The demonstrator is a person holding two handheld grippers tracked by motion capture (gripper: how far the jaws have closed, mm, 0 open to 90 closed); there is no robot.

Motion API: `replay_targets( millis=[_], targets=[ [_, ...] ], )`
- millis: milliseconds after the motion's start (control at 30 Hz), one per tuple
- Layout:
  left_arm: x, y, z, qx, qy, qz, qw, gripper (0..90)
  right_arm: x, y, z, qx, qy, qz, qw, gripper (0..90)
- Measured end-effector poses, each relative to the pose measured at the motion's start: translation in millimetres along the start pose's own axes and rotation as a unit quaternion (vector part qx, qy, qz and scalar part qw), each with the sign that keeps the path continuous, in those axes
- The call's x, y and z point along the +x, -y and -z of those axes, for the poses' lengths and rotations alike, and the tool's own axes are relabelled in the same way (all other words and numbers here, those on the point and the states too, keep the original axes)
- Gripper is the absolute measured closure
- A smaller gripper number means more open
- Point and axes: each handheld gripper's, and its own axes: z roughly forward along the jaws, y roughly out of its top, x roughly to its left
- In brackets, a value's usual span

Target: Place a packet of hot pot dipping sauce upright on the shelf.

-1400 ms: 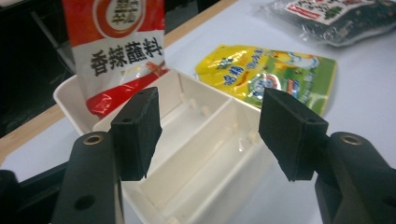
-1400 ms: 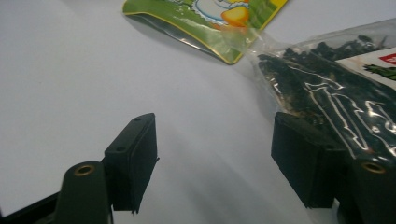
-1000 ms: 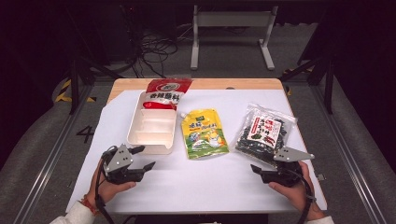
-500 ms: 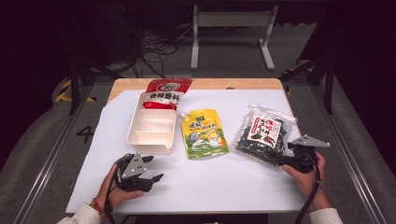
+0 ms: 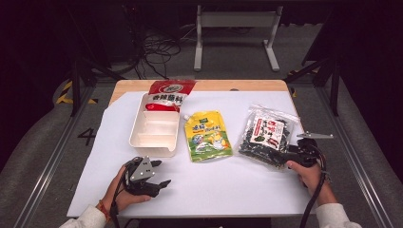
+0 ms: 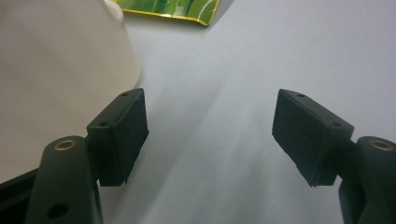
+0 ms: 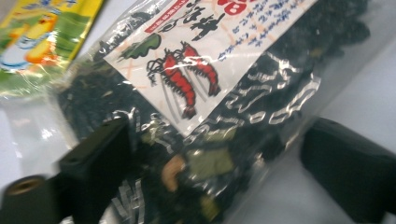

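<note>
1. A white divided tray [image 5: 152, 148] sits toward the table's left edge, and I see its near compartments bare.
2. A red pouch [image 5: 167, 95] lies at the far edge, its lower end over the tray's far end.
3. A yellow-green spouted pouch [image 5: 206, 137] lies flat mid-table, just beside the tray.
4. A clear bag of dark dried pieces [image 5: 267, 135] with shrimp drawn on its label lies near the right edge.
5. A white sheet [image 5: 228, 185] covers my wooden table [image 5: 237, 85], leaving a bare strip along the far edge.
6. Cables [image 5: 157, 47] lie on the floor beyond it.
</note>
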Motion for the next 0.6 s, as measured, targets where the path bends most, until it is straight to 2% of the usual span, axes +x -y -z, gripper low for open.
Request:
replay_targets(
  millis=[100,200,367,467,500,600],
  targets=[
    [-0.6,-2.3,-3.7,0.004,0.006,-0.005,1.0000,26.6,1.9,-1.9,-3.5,0.000,-0.042,-0.009,0.9991,37.7],
    [-0.4,-3.8,-4.8,0.001,0.011,-0.001,0.9999,26.4,4.2,-3.2,-6.1,0.004,-0.057,-0.012,0.9983,46.0],
    [-0.1,-5.8,-6.7,-0.004,0.020,0.007,0.9998,24.3,1.8,-0.1,-2.3,-0.007,-0.082,-0.011,0.9965,59.4],
    [1.8,-10.7,-9.9,-0.011,0.032,0.018,0.9993,22.5,5.8,2.2,2.1,-0.018,-0.084,0.011,0.9962,67.0],
    [1.8,-10.7,-9.9,-0.011,0.032,0.018,0.9993,21.1,5.8,2.2,2.1,-0.018,-0.084,0.011,0.9962,67.0],
    [3.2,-22.5,-15.6,-0.023,0.051,0.028,0.9980,20.1,11.2,3.9,5.2,-0.024,-0.092,0.042,0.9946,68.8]
  ],
)
